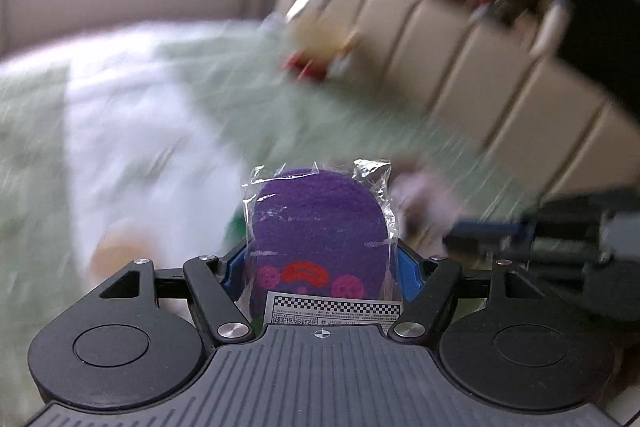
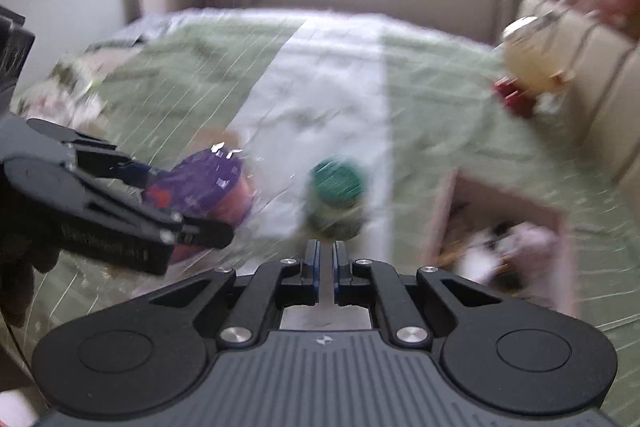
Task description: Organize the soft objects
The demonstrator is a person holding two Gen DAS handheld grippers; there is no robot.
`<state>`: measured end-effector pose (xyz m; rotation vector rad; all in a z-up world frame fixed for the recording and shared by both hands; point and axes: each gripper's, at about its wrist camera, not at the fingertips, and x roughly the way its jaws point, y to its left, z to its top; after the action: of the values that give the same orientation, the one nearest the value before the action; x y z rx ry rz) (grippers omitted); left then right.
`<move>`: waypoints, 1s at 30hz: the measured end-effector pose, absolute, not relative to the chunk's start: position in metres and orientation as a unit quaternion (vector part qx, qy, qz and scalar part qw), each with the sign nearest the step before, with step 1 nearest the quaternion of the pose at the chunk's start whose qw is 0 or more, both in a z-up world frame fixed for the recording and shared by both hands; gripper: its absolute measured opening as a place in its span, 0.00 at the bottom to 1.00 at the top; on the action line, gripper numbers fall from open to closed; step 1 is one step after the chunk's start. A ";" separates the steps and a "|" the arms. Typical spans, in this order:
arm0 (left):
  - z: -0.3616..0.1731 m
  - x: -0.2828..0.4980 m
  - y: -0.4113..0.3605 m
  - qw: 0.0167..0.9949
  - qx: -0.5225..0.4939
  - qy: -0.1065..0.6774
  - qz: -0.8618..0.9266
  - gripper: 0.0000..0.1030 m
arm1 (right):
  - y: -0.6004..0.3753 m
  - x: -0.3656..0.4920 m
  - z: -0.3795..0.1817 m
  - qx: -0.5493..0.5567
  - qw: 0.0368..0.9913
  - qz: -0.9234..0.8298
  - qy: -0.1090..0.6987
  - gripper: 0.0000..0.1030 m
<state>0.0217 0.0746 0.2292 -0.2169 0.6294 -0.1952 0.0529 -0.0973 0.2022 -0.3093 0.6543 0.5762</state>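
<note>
My left gripper (image 1: 322, 259) sat nearest the lens, its jaws spread wide and pressed against the sides of a purple plush toy (image 1: 320, 227) sealed in a clear plastic bag, a printed label at its lower edge. So the toy was in my grip, held above the green bedspread (image 1: 248, 83) rather than lying on it. My right gripper (image 2: 326, 259) was pinched almost fully together with nothing between its fingers — it carried nothing.

Taking the cardboard box (image 2: 440, 211) as the marker: it stood open on the bedspread with pale things already inside, too blurred to name. A green-topped object (image 2: 336, 187) lay on the bed to the left of the box, and the held toy hung further left again, well apart from the box. Beyond the box, by the padded headboard (image 2: 600, 67), a cream plush (image 2: 532, 63) leaned.

The worry, as I judged it, was the wrapping. Slick plastic on a soft body gives the pads little bite, and the toy could slide inside its bag or squirt out mid-swing. Everything was smeared with motion — a fast carry would make that likelier, and a drop short of the box would leave it on the bedspread.
</note>
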 end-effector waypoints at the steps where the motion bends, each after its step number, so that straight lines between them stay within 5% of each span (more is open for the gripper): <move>1: 0.242 0.030 0.068 0.947 -0.106 0.283 -0.107 0.74 | -0.112 0.055 0.215 -0.145 0.905 0.263 0.302 0.06; 9: 0.284 0.139 0.005 0.955 -0.102 0.207 -0.187 0.75 | -0.198 0.099 0.253 -0.106 0.946 0.179 0.248 0.06; 16: 0.171 0.241 -0.040 0.887 -0.107 0.408 -0.188 0.75 | -0.216 0.160 0.173 -0.074 0.920 0.147 0.356 0.16; 18: 0.147 0.242 -0.047 0.896 -0.091 0.403 -0.161 0.75 | -0.221 0.156 0.152 -0.064 0.914 0.141 0.376 0.17; 22: 0.127 0.239 -0.055 0.893 -0.122 0.390 -0.188 0.76 | -0.226 0.136 0.122 -0.068 0.905 0.128 0.400 0.38; 30: 0.112 0.237 -0.023 0.879 -0.222 0.371 -0.198 0.76 | -0.212 0.114 0.096 -0.096 0.899 0.137 0.405 0.40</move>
<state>0.2372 -0.0231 0.1116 -0.4634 0.7738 -0.4132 0.1141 -0.2116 0.0959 -0.1979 0.8379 0.2830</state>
